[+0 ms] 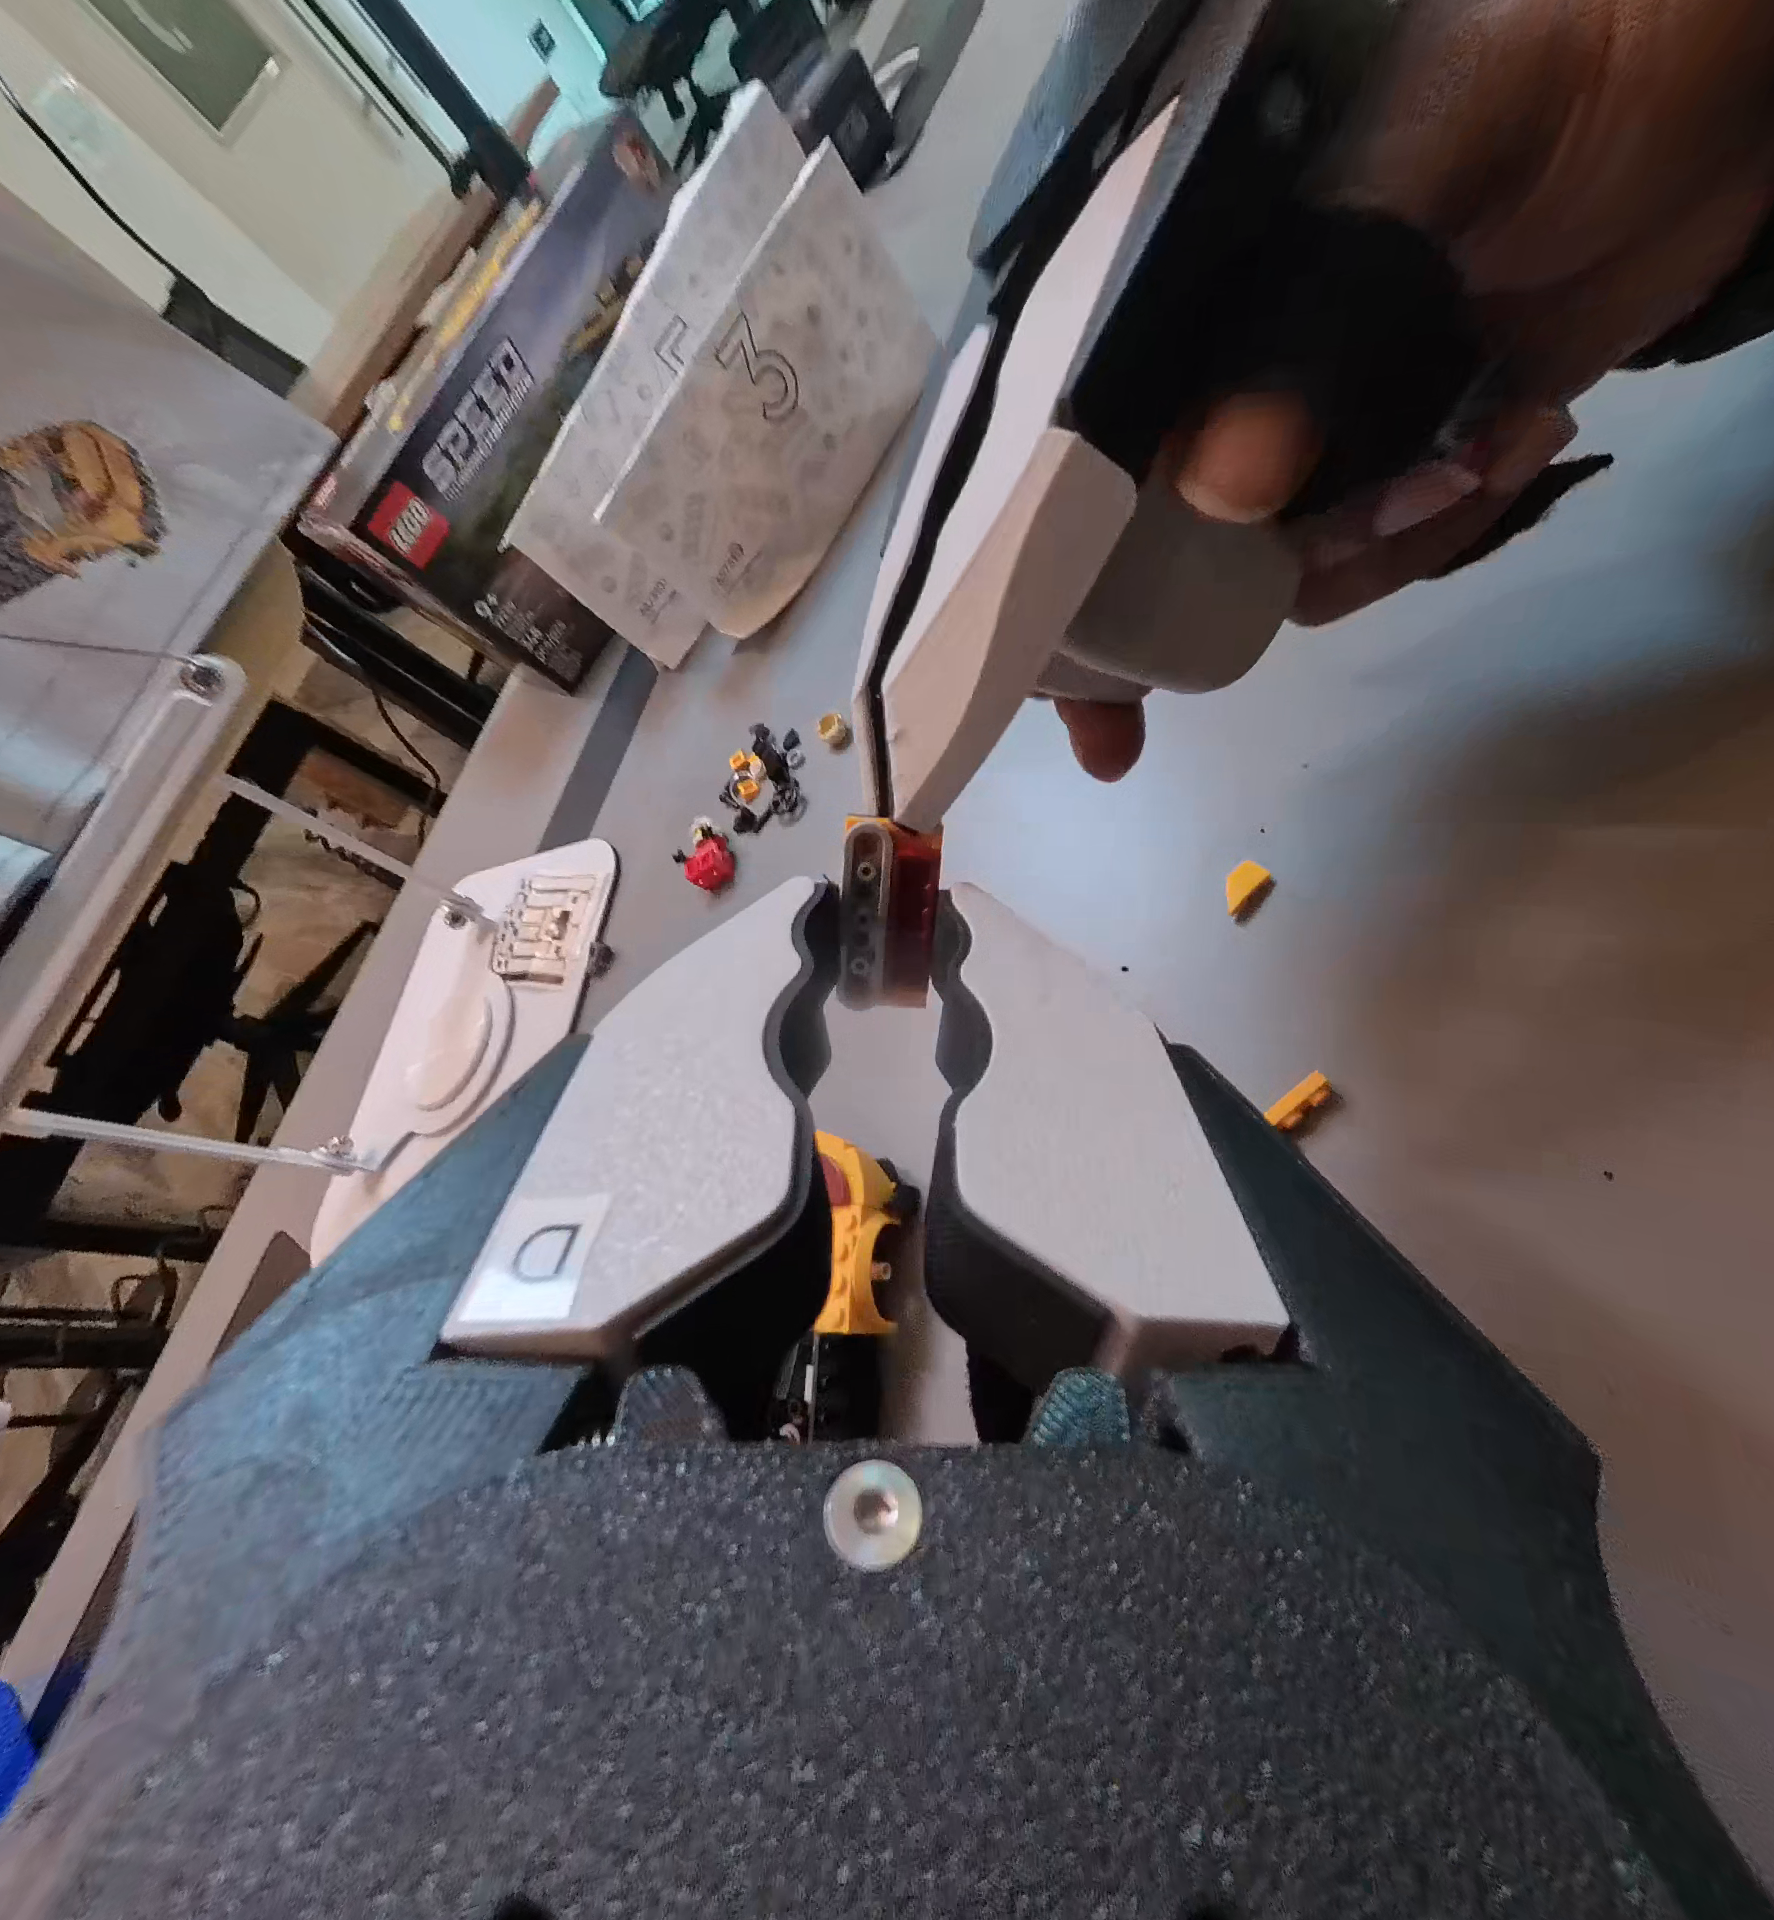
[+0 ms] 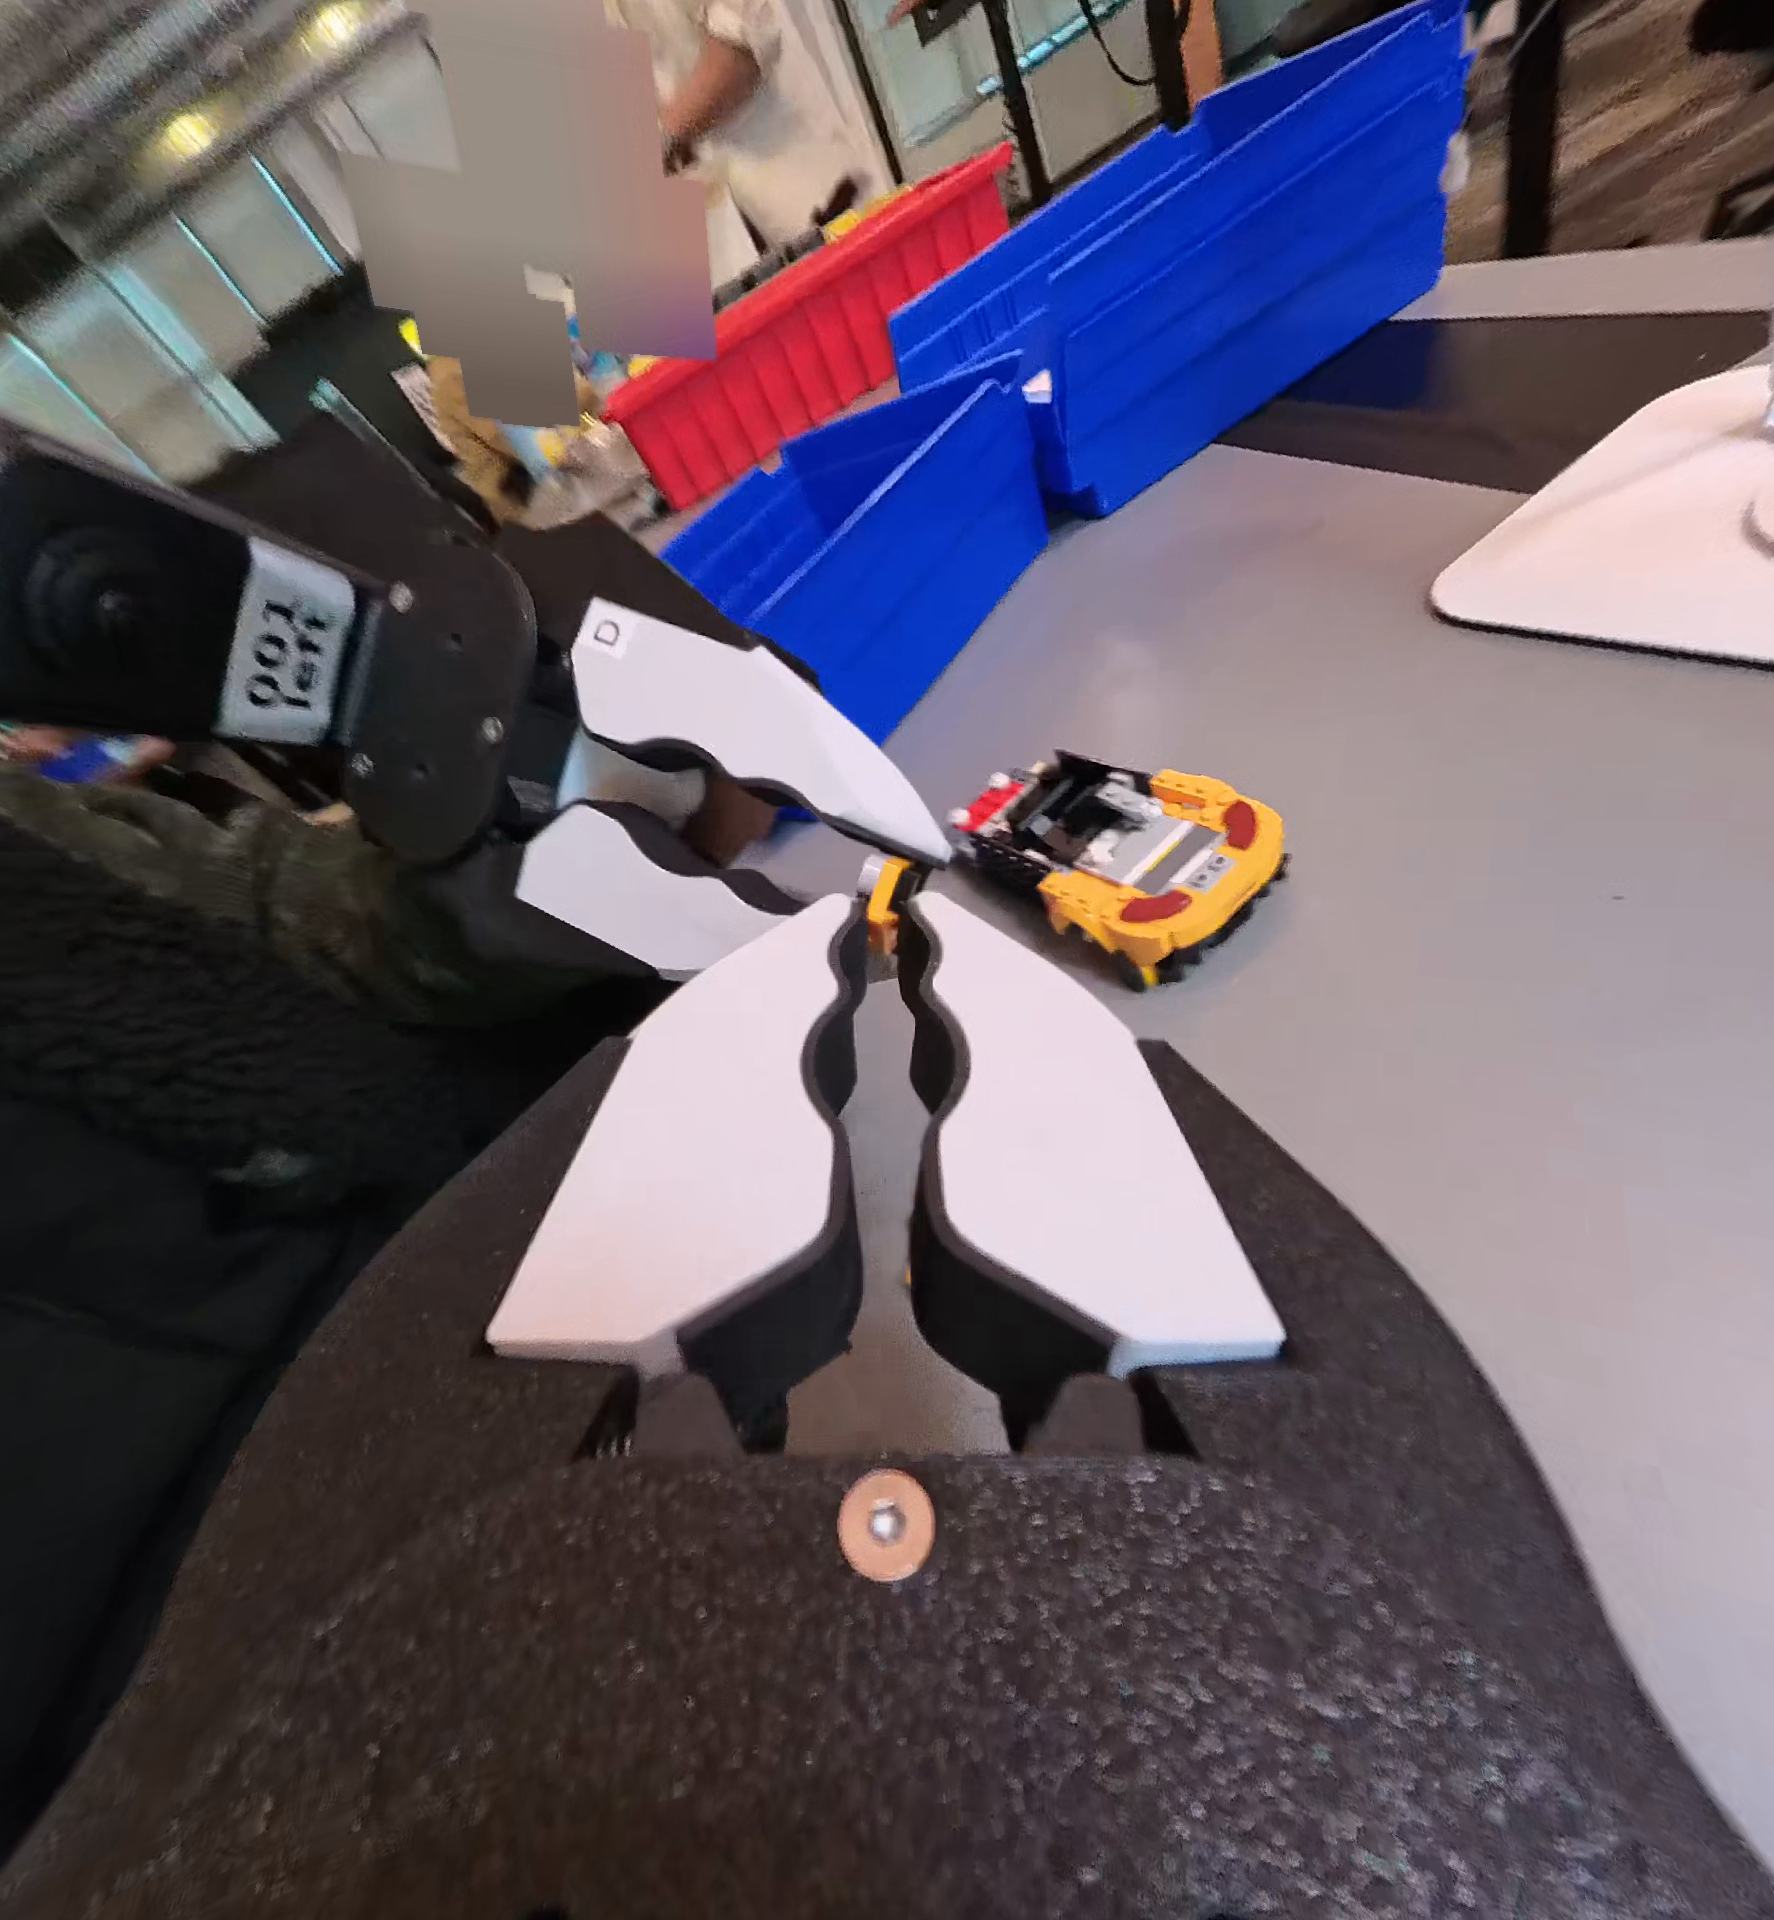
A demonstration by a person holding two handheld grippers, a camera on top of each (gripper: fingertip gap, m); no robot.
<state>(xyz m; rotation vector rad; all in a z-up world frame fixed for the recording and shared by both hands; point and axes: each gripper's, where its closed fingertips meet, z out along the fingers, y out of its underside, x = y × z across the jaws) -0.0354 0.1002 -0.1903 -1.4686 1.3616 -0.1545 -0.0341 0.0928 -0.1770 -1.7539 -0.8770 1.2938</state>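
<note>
We see the left gripper (image 1: 885,940) clamping a small brick assembly (image 1: 888,914) (grey holed beam, dark red and orange plates). The right gripper (image 2: 885,914), nearly closed, pinches its orange end above the grey table (image 2: 1382,1039), near a yellow toy car (image 2: 1143,862).

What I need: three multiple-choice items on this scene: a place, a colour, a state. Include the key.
1. The yellow toy car sits: A in a bin; B on the grey table; C on the white stand.
2. The ribbed bin behind the blue bins is: A red; B green; C white.
3. The left hand-held gripper is: A wide open; B lying flat; C shut on a small brick piece.
Key: B, it rests on the tabletop; A, its wall is red; C, both pads press the piece.
</note>
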